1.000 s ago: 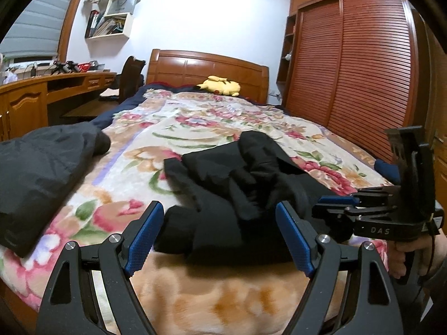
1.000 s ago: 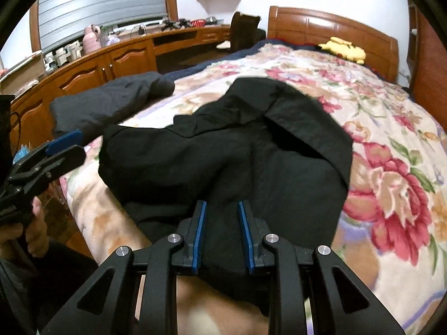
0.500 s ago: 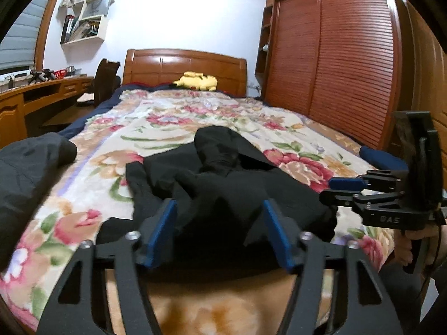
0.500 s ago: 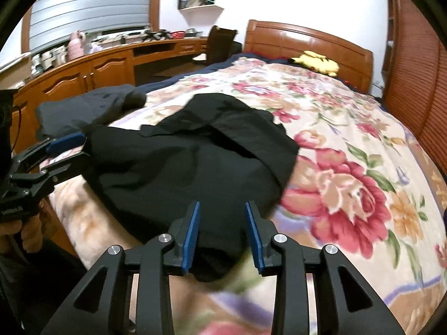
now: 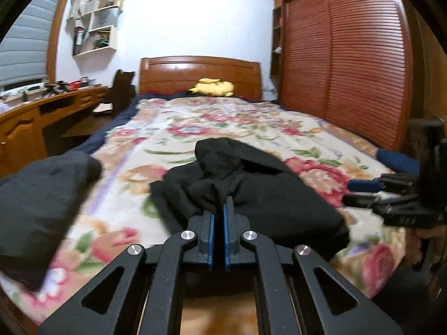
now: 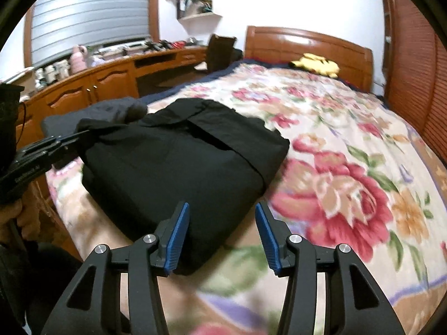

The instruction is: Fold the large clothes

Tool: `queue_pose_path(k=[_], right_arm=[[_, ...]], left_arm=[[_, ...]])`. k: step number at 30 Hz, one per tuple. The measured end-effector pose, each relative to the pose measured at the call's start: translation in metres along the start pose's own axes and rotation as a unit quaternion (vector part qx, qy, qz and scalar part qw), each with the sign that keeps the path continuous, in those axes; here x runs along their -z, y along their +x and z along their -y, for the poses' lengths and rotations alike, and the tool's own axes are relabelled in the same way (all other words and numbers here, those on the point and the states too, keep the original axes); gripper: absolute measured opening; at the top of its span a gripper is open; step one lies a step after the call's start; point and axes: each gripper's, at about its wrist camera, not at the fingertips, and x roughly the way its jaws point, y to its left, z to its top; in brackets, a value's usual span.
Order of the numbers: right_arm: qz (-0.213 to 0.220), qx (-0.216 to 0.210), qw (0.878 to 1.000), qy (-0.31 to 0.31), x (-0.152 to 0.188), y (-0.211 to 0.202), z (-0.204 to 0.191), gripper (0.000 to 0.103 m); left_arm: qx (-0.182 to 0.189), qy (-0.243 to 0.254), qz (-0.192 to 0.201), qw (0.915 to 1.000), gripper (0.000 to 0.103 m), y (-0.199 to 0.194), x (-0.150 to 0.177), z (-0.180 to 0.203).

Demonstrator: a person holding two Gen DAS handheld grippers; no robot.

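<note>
On the bed (image 5: 195, 128), my left tool (image 5: 218, 212) pinches what looks like a bunched fold of the black garment (image 6: 178, 162). My right tool (image 6: 220, 223) hovers spread wide, empty, over its near edge.

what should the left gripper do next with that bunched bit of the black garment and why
Probably draw it outward to flatten it. The left gripper is shut on a bunched edge of the black garment, whose near-left side lies rumpled while the rest lies fairly flat on the floral blanket. The right gripper is open and holds nothing.

No text or label can be read anywhere
</note>
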Motion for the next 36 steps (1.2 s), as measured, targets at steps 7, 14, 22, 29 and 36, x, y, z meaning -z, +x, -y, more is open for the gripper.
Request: queue_pose_path(k=[7,14,22,29,36], right_arm=[[-0.011,-0.064,0.998,-0.022,-0.009,0.026,-0.043,0.032],[-0.058,-0.055,0.996,-0.049,0.019,0.062,-0.057,0.031],[-0.056,-0.074,0.995,-0.046,0.0,0.051,-0.051,0.032],[-0.026,-0.028,0.999,-0.038,-0.033,0.049,-0.002,0.064],[-0.055,0.003,0.998,-0.019,-0.057,0.105,0.029,0.066]], left_arm=[[-0.025,-0.013,-0.037,0.9989,0.006,0.006,0.035,-0.032],[-0.026,-0.007,-0.05,0.9984,0.006,0.014,0.049,-0.029],[-0.019,-0.019,-0.043,0.9987,0.023,0.004,0.048,-0.034],[-0.025,-0.019,-0.047,0.9984,0.049,-0.009,0.05,-0.047],[-0.028,-0.016,-0.066,0.9973,0.049,0.001,0.056,-0.052]])
